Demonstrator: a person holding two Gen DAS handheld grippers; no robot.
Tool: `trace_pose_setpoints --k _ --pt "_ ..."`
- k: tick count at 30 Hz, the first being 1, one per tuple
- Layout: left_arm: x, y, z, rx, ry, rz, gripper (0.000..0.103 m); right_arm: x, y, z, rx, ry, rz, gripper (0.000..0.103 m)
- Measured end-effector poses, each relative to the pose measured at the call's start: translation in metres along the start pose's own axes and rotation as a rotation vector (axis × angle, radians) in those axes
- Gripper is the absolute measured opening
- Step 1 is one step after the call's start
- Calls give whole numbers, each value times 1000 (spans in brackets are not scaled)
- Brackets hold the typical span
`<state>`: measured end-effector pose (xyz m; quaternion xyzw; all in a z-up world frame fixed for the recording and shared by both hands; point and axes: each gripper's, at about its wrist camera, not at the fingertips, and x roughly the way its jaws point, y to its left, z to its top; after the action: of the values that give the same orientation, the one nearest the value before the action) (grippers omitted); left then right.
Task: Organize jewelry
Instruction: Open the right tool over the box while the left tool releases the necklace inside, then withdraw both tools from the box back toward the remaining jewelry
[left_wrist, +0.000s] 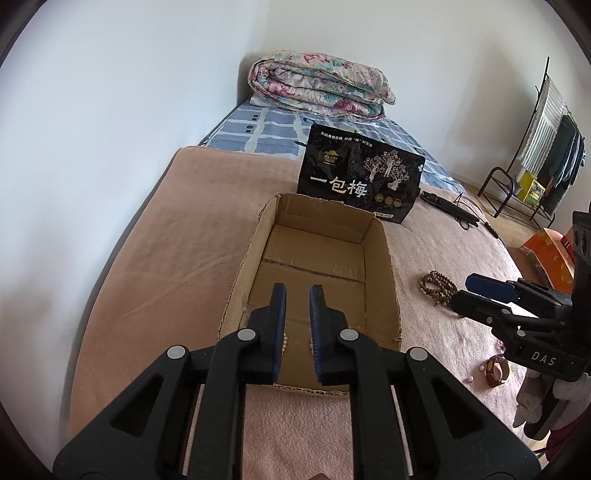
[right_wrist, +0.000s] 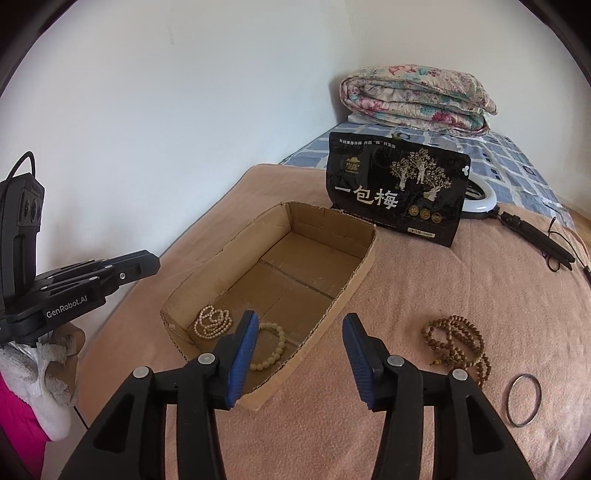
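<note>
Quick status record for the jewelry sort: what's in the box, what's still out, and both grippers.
in box: pearl strand; cream bead bracelet
on blanket: brown beads; metal bangle; watch
left gripper: over the box, narrow gap, nothing between pads
right gripper: over the box's near edge, open, empty
behind box: black pouch
</note>
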<state>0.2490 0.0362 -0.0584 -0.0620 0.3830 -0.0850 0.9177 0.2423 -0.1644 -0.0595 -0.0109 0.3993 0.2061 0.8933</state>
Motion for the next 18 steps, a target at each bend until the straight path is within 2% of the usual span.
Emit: trace_pose_setpoints --k 5,6,7,9,12,18 --pt "-12 -13 -4 32 -17 -3 11 -24 -7 -4 -12 -31 -32 63" --pt "-14 -16 -5 41 -19 -5 15 -30 -9 -5 -16 -37 -39 67" --pt "-16 -20 -6 48 -22 -12 29 -36 -10 -6 -21 -44 -47 69" --pt "-21 -28 -7 62 -38 -28 47 -48 -14 -9 -35 -58 -68 77" --pt "-27 -39 -10 92 -52 -49 49 -70 -21 -16 -58 -82 -105 86" --pt "-33 -68 -18 152 -55 -97 49 -115 -51 -34 -63 -110 -195 93"
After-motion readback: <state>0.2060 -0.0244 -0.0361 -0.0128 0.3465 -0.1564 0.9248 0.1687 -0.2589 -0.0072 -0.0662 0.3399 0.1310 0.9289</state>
